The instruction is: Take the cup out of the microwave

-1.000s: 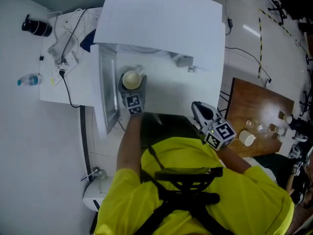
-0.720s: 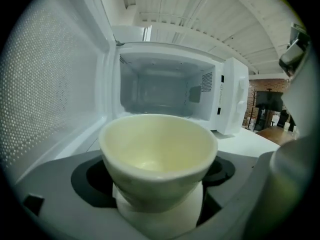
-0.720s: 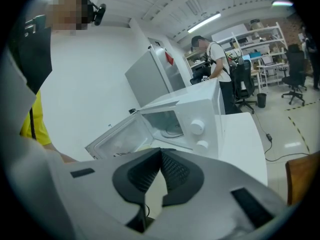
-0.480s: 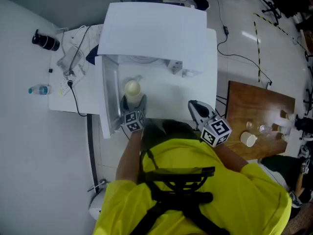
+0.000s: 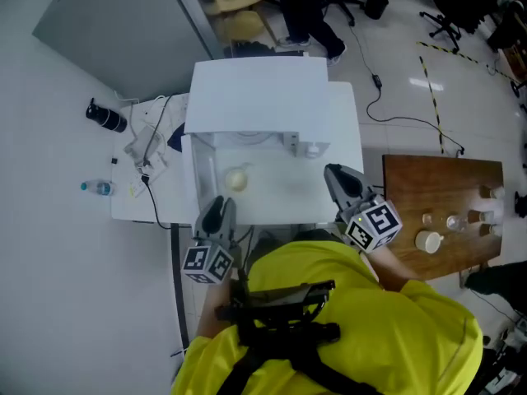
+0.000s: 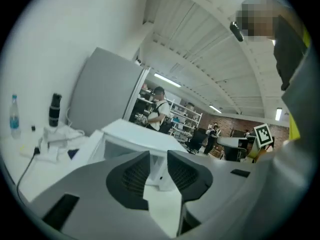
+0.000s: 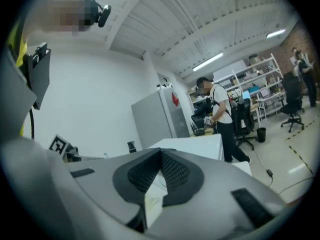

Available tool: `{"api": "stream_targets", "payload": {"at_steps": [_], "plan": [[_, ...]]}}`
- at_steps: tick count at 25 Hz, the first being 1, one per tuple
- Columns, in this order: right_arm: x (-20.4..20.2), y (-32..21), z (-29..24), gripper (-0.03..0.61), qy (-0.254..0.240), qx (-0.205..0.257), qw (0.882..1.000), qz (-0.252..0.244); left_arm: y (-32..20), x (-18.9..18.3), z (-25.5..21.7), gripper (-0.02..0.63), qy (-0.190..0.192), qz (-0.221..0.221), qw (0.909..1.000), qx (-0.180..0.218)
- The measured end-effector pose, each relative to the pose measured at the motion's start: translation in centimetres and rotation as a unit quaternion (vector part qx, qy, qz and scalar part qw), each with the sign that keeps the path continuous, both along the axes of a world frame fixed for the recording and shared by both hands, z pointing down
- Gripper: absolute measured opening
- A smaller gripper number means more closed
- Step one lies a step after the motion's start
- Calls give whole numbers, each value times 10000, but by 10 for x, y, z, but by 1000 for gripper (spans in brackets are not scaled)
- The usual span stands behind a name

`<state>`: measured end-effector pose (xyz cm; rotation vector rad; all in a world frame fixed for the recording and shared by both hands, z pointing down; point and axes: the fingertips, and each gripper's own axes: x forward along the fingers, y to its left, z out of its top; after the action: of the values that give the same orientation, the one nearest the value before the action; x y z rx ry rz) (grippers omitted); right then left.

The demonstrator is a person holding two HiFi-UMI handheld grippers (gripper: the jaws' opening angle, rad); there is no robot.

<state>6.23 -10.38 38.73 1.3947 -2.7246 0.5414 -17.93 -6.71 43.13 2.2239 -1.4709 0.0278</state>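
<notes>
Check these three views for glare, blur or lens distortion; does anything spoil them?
Head view: evenly lit and sharp, though the pale cup barely stands out from the white microwave. Left gripper view: heavy fisheye bending and black corners. Right gripper view: same fisheye and dark corners, ceiling strip light blown out.

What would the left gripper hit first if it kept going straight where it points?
Most likely the white microwave, framed right between the left gripper's closing, empty jaws. The cup sits just right of that line in the head view. Depth is unclear.
</notes>
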Motion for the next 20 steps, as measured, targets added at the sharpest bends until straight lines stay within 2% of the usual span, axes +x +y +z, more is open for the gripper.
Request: {"api": "stream_targets", "payload": {"at_steps": [1,3,4,8,12,20], "plan": [[-3,1,-16,6,17,148,9999,-11,-4,-1,-25,90,-161,31,9997,170],[-10,2,-46,5,92,452,9989,-26,-9,-1,-67,74,-487,48,9978,444],[-14,2,-59,5,109,595,9982,-16,-9,0,-85,16,-600,50,9965,575],[-30,9,-99,5,87,969,9952,41,1,9,-135,2,-710,313,9920,992],[-46,21,-110,5,158,1086,9939,72,4,10,-138,2,-646,495,9919,980],[-56,36,-104,5,269,908,9949,342,11,2,-127,2,-588,673,9917,923]]}}
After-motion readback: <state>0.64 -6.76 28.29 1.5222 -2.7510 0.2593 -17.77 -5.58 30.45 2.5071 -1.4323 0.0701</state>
